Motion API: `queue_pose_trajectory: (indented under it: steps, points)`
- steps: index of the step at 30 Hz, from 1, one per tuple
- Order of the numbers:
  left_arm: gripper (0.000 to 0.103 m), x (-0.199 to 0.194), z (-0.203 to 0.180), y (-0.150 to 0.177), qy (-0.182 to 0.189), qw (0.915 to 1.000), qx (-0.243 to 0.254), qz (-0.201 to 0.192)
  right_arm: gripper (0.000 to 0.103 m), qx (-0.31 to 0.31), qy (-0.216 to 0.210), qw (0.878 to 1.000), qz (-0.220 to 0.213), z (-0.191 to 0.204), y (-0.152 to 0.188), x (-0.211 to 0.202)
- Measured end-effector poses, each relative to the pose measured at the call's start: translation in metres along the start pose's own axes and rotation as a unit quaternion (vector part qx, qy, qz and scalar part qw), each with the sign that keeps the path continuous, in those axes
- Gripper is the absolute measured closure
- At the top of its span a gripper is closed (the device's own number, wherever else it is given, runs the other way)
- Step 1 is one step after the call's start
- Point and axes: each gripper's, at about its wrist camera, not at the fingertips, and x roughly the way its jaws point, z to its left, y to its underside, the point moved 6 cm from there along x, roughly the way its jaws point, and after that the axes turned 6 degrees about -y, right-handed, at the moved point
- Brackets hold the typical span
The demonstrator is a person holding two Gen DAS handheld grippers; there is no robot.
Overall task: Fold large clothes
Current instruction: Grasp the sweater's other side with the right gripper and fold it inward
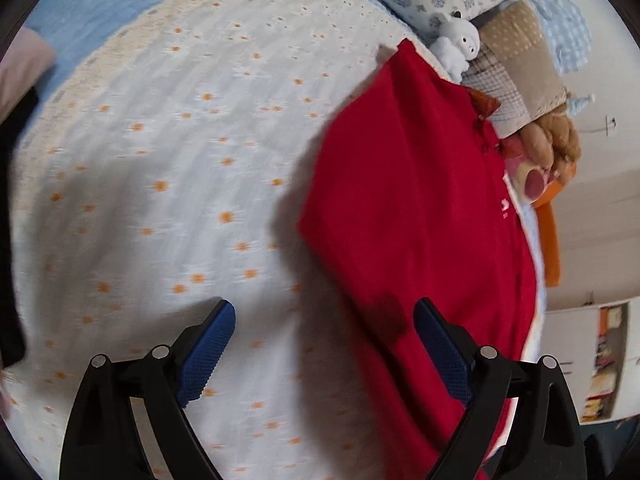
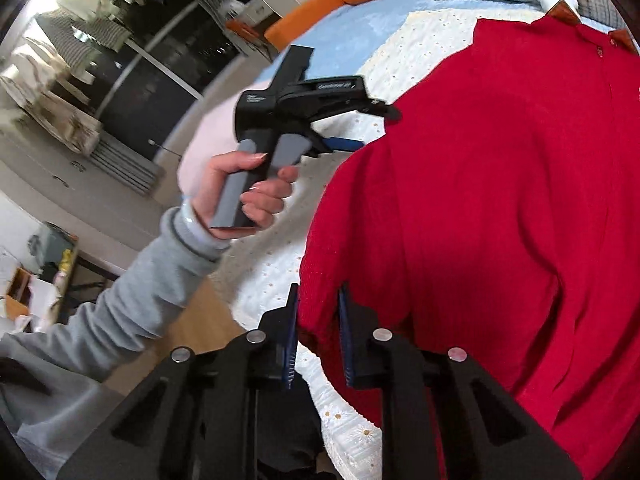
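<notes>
On the bedspread (image 1: pixel 160 160), red sweater (image 2: pixel 500 200), hem inside right tool (image 2: pixel 318 336), left tool (image 1: pixel 324 344) gaping beside it

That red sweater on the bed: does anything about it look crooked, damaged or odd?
No damage shows. The red sweater lies partly folded on the white flowered bedspread, its left edge doubled over and lumpy. The right tool pinches a bunched bit of its lower edge; the left tool hovers open above the bed.
</notes>
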Motion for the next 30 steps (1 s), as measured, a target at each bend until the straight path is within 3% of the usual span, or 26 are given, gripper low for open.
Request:
queue_pose_trajectory:
  steps: [7,8,10,11,15,17,20,22,25,30]
  points:
    - [0.012,0.025,-0.029,-0.014,0.003,0.9999,-0.015,0.007,0.085,-0.008,-0.030,0.999,-0.020,-0.004,0.002,-0.006]
    - [0.016,0.027,-0.030,-0.018,0.007,0.9997,-0.022,0.000,0.085,-0.011,-0.030,0.999,-0.022,-0.003,0.003,-0.006]
    - [0.038,0.028,-0.035,-0.027,0.006,0.9997,-0.020,-0.015,0.085,-0.014,-0.034,0.999,-0.028,-0.001,0.003,-0.004]
    - [0.052,0.026,-0.035,-0.032,-0.015,0.9995,-0.013,-0.023,0.085,-0.015,-0.035,0.999,-0.030,-0.002,0.005,-0.003]
    - [0.085,0.018,-0.036,-0.048,-0.042,0.9982,-0.021,-0.036,0.085,-0.010,-0.048,0.998,-0.035,-0.003,0.013,0.009]
    - [0.090,0.008,-0.046,-0.050,-0.049,0.9975,-0.017,-0.049,0.085,-0.003,-0.059,0.997,-0.041,-0.003,0.018,0.013]
    - [0.090,-0.012,-0.097,-0.046,-0.084,0.9907,0.066,-0.084,0.084,0.014,-0.080,0.995,-0.064,-0.002,0.025,0.008]
    - [0.090,-0.016,-0.131,-0.044,-0.080,0.9887,0.097,-0.082,0.084,0.030,-0.095,0.991,-0.086,-0.005,0.033,-0.001]
    - [0.090,-0.016,-0.165,-0.042,-0.076,0.9872,0.118,-0.076,0.084,0.051,-0.108,0.986,-0.115,-0.014,0.043,-0.018]
    - [0.090,-0.018,-0.185,-0.037,-0.090,0.9836,0.133,-0.083,0.084,0.070,-0.111,0.981,-0.146,-0.030,0.053,-0.046]
